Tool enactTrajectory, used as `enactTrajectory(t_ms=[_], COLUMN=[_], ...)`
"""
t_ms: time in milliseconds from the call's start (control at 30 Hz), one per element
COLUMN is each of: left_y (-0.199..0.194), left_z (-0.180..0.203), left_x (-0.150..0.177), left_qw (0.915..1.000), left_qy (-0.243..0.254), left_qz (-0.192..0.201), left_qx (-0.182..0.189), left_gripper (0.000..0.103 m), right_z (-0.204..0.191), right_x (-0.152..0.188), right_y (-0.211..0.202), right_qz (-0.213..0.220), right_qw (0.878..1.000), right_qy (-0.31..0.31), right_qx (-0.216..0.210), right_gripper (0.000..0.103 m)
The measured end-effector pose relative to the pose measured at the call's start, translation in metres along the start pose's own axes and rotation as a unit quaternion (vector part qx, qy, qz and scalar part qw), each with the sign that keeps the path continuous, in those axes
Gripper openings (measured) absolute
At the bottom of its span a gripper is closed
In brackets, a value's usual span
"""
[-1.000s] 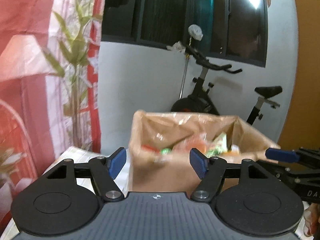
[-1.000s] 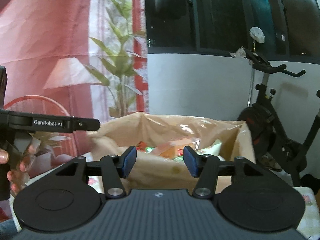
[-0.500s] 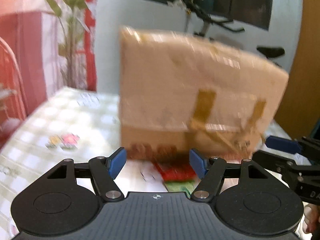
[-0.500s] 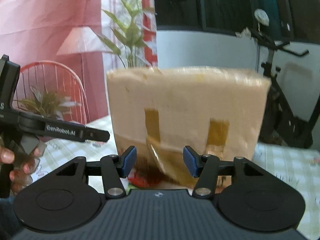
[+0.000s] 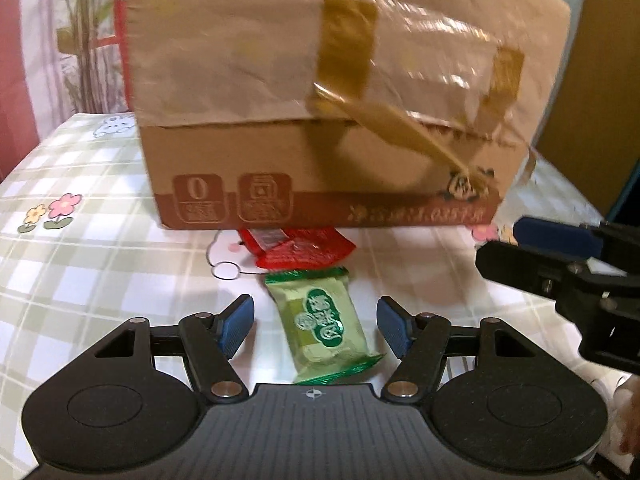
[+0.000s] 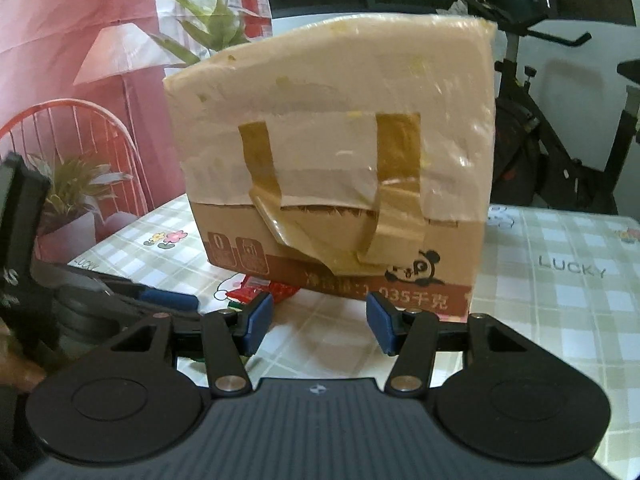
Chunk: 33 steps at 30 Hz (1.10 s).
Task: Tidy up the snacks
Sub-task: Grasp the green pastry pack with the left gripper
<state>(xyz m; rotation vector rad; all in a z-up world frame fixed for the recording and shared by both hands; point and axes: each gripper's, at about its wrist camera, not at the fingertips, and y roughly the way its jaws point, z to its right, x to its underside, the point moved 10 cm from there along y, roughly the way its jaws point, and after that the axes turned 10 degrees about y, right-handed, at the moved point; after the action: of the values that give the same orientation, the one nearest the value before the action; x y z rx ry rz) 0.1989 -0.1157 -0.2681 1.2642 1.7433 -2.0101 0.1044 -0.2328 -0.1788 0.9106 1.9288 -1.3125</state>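
Our left gripper (image 5: 314, 326) fingers spread, straddling the flat green foil snack packet (image 5: 326, 322), untouched. Crinkled red snack sachet (image 5: 298, 250) at 12 o'clock, against the taped brown cardboard box (image 5: 320, 120). Right gripper (image 6: 318, 324) released, empty. Risk: fingers skid the slick packet across the bench (image 5: 80, 260).

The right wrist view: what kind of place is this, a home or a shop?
Most likely a room in a home. A table with a checked cloth bearing cartoon prints holds a taped cardboard box, an exercise bike stands behind it, and a potted plant sits beside a red wire chair.
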Motion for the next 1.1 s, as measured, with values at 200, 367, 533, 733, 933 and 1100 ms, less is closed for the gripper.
enactTrajectory(t_ms=[200, 367, 533, 733, 933, 1100], left_y=[-0.003, -0.02, -0.043, -0.063, -0.075, -0.079], left_z=[0.001, -0.016, -0.048, -0.088, -0.12, -0.136], left_x=[0.005, 0.01, 0.013, 0.015, 0.022, 0.028], left_qw=[0.9997, 0.9996, 0.9972, 0.992, 0.9841, 0.9776], left_qy=[0.019, -0.006, -0.048, -0.086, -0.13, -0.163], left_qz=[0.001, 0.005, 0.025, 0.045, 0.061, 0.069], left_qx=[-0.014, -0.027, -0.052, -0.08, -0.104, -0.113], left_gripper=[0.042, 0.042, 0.042, 0.042, 0.042, 0.042], right_z=[0.004, -0.001, -0.015, -0.034, -0.042, -0.058], right_x=[0.005, 0.01, 0.016, 0.01, 0.006, 0.002], right_y=[0.005, 0.012, 0.029, 0.06, 0.095, 0.119], right_qz=[-0.008, -0.024, -0.056, -0.082, -0.097, -0.098], right_qw=[1.0, 1.0, 0.998, 0.996, 0.994, 0.994], right_qy=[0.009, 0.006, 0.005, 0.03, 0.053, 0.036], right_qx=[0.004, -0.001, -0.019, -0.031, 0.007, 0.028], right_gripper=[0.055, 0.055, 0.055, 0.061, 0.072, 0.072])
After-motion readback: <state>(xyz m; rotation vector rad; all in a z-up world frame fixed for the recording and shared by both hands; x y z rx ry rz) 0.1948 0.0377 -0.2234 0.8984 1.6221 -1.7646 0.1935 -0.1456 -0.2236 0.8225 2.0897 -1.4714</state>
